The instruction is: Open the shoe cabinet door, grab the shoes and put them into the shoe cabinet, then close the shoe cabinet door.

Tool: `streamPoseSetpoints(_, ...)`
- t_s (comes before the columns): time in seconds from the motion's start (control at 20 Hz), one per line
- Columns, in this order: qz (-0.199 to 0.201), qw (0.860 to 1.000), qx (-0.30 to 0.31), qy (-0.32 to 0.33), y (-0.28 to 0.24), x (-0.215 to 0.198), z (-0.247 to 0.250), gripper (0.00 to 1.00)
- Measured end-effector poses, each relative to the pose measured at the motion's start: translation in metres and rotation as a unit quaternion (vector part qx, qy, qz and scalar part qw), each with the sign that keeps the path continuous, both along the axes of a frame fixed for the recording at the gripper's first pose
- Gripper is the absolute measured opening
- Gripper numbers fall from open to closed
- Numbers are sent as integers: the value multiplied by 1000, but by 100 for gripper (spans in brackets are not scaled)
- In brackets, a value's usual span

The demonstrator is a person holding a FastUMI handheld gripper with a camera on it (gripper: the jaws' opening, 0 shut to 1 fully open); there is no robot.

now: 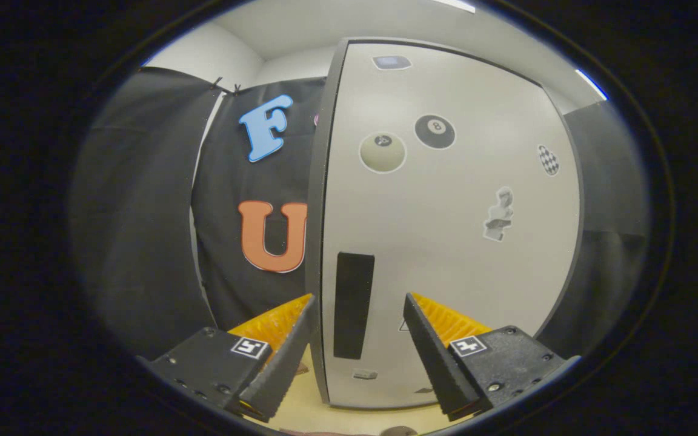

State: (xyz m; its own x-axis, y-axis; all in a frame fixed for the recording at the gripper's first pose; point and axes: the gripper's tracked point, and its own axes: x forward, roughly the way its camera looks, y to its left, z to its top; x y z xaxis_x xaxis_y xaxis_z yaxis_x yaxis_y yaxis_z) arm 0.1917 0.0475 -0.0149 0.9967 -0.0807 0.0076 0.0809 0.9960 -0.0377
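The shoe cabinet door (446, 242) is a pale grey panel with a dark edge and several stickers, standing upright just ahead of me. A black vertical handle (352, 306) sits near its left edge. My gripper (359, 298) is open, with its two fingers on either side of that handle and a gap on both sides. The left fingertip (308, 306) lies over the door's left edge, the right fingertip (412, 306) over the door face. Nothing is held. Whether the door is shut or ajar I cannot tell.
Black cloth hangs to the left and right of the cabinet. A light wooden surface (306, 393) shows below the door, between the fingers. A small dark rounded thing (398, 431) peeks in at the very bottom.
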Motion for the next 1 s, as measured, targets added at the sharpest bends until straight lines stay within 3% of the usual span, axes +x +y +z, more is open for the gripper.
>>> streamPoseSetpoints(0.2, 16, 999, 27, 31, 5, 22, -13, 72)
streamPoseSetpoints(0.25, 24, 998, 38, 36, 8, 24, -15, 63)
streamPoseSetpoints(0.3, 23, 998, 45, 26, 8, 24, -15, 62)
streamPoseSetpoints(0.4, 20, 999, 22, 26, 10, 28, -20, 52)
streamPoseSetpoints(0.45, 13, 1000, 4, 25, 9, 27, -18, 40)
streamPoseSetpoints(0.55, 15, 1000, 6, 23, 10, 24, -20, 35)
streamPoseSetpoints(0.8, 27, 999, 23, 32, 12, 3, -21, 34)
streamPoseSetpoints(1.0, 58, 997, 40, 41, 15, -24, -23, 33)
